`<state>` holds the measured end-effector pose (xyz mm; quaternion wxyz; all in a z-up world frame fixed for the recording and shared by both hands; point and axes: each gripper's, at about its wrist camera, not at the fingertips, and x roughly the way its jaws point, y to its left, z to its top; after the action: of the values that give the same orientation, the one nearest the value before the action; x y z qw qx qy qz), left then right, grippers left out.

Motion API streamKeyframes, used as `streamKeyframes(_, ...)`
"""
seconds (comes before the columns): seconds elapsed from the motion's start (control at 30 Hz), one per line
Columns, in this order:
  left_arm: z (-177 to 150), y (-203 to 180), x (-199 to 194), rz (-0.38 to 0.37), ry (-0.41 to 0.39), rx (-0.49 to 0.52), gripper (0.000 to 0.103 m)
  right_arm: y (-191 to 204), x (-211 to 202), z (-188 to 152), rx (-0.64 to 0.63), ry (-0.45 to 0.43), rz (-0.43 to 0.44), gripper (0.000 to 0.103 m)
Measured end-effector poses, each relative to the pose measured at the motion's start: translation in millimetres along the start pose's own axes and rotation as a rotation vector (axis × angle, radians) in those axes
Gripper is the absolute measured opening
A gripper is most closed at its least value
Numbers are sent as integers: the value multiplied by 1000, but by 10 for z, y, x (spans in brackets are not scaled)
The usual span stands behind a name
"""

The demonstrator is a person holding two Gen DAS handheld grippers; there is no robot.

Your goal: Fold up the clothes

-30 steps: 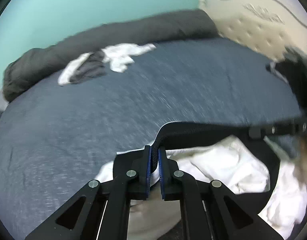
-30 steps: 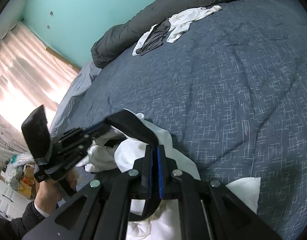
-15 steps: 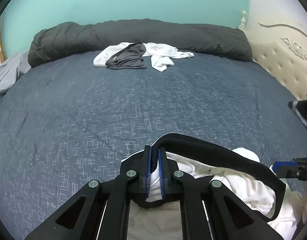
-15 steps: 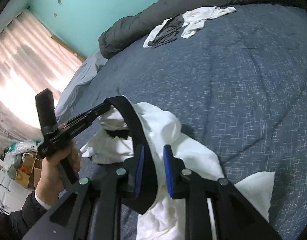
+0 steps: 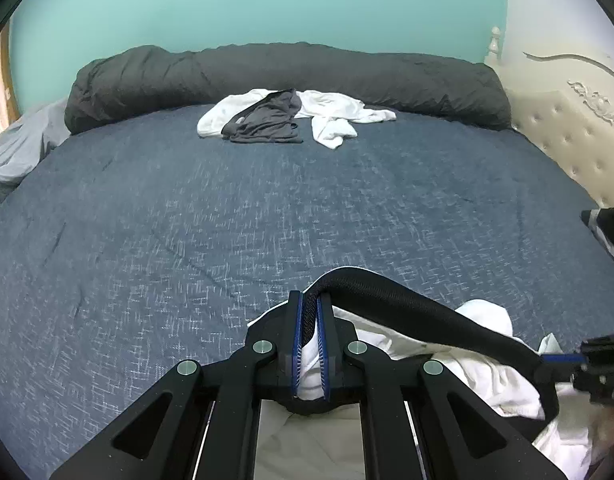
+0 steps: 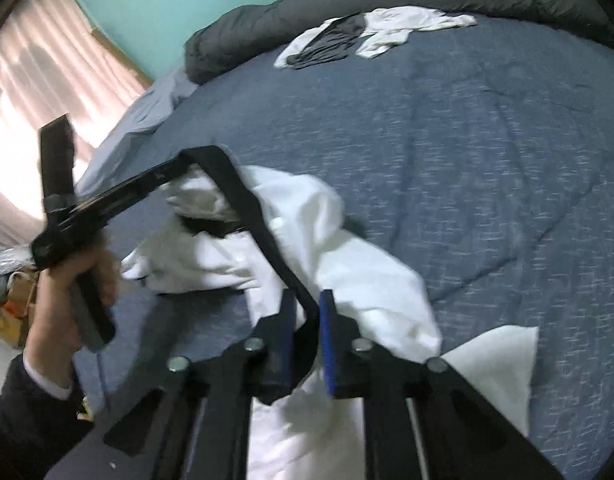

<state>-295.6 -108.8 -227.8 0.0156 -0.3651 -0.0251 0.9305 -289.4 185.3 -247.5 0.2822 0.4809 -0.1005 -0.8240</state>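
Observation:
A white garment edged with a black band lies crumpled at the near edge of the blue bed. My left gripper is shut on the band together with a fold of white cloth. The band arcs rightward to my right gripper. From the right wrist the same black band runs over the white garment, from the left gripper down into my right gripper. Its jaws are closing, a narrow gap filled by the band, and the picture is blurred.
A pile of white and dark grey clothes lies at the far side, against a rolled dark duvet. A cream tufted headboard stands on the right. A person's hand grips the left tool. A bright curtained window is far left.
The left view has rolled level and swung, so the far pile now sits centred. The right jaws parted off the band half a second ago and have narrowed on it again.

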Motion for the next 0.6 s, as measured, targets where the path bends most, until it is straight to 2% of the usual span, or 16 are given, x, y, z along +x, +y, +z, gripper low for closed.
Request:
streamKeyframes(0.13,15,-55,-147,-16,-26,16,7,-89,-214,64,40,-102,-13,4)
streamKeyframes(0.33,-23,-153,-554,-100,-53,-15,7,51,-740,168,0,-242,-55,3)
streamKeyframes(0.43,-156,-229,-669,-123,-11,4,7,73,-876,138,2,-251,-74,3)
streamKeyframes(0.6,-428,-378,-710,-124,92,67,10,96,-917,15,-9,-207,-109,3)
